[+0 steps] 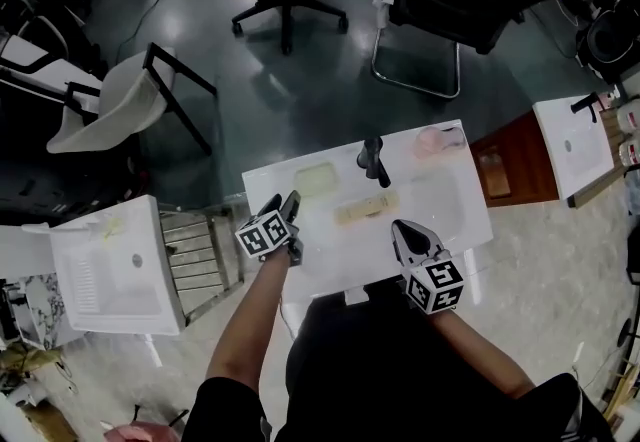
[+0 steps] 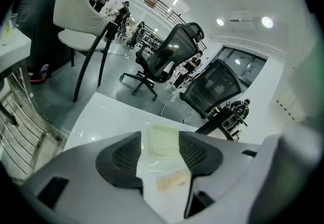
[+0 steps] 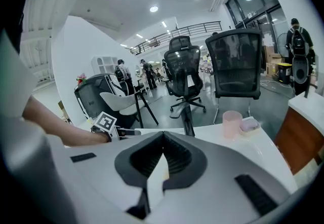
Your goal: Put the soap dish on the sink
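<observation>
Pale-green soap dish (image 2: pixel 164 139) sits on the sink's (image 1: pixel 462 202) back ledge, lengthwise along it, dead ahead of the left gripper's (image 1: pixel 285 205) spread jaws (right gripper (image 3: pixel 163 134), jaws pressed together, hangs farther off).

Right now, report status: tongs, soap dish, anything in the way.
Left tongs open, framing soap dish. Right tongs shut, empty. Soap dish flat on sink ledge, left of faucet. Nothing in the way.
</observation>
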Tool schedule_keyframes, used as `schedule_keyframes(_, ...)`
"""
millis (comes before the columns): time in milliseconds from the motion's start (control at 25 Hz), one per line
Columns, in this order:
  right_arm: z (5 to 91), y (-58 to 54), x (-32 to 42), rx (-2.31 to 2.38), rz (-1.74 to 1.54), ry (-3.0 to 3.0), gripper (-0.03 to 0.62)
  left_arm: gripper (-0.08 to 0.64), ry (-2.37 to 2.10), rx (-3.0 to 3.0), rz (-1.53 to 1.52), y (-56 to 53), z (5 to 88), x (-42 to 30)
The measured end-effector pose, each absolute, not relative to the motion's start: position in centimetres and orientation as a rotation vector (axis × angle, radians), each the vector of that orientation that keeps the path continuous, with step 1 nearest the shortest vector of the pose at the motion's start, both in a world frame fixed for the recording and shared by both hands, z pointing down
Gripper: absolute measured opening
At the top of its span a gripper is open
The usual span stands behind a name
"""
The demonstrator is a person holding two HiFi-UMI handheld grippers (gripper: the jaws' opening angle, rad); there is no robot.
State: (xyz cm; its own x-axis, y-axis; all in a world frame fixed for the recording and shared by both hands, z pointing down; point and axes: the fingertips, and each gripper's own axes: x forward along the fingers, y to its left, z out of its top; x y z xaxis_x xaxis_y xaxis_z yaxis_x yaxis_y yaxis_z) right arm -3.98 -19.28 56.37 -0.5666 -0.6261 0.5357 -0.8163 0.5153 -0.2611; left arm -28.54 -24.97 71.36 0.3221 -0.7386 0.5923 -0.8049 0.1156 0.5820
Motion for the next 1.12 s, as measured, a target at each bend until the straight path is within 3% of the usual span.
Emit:
schedule_keyframes(680, 53.5, -14.9, -7.2, 1.208, 0.576, -2.469, -0.002, 0.210, -1.488, 1.817, -0.054, -13.1, 62.1, -29.9)
schedule_keyframes(1120, 52.3, -12.9, -7.2, 1.222, 0.514, -2.435, -0.002, 0.200, -1.770, 1.858, -0.218, -6.3, 52.4, -33.5)
